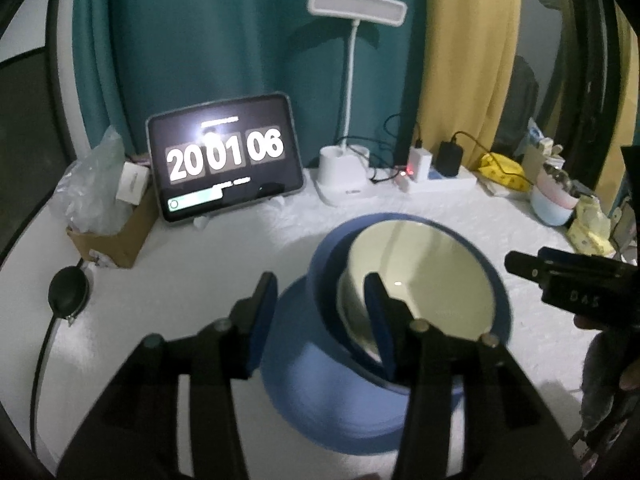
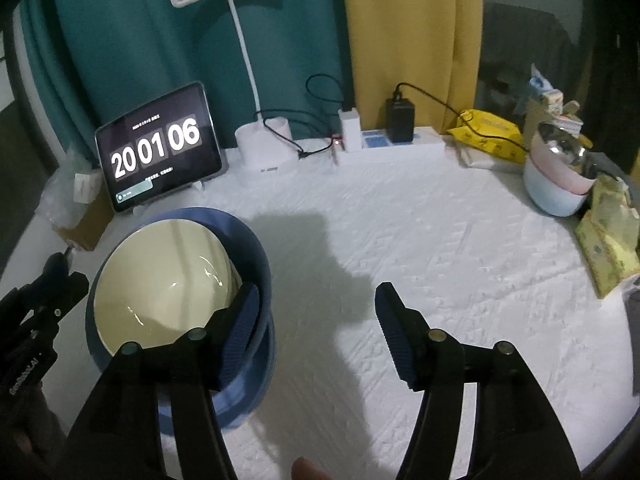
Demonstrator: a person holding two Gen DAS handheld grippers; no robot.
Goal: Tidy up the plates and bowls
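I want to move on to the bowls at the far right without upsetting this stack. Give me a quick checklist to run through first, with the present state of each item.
1. Cream bowl nested inside the blue bowl: ok.
2. Blue bowl seated on the blue plate: ok, though the stack looks slightly tilted.
3. Left gripper let go: ok, open, but one of its fingers is in front of the cream bowl; contact cannot tell.
4. Right gripper empty: ok, open, nothing between its fingers.
5. Tablecloth free of obstacles on the way to the pink and white bowls: ok.
6. What sits in those bowls: cannot tell.
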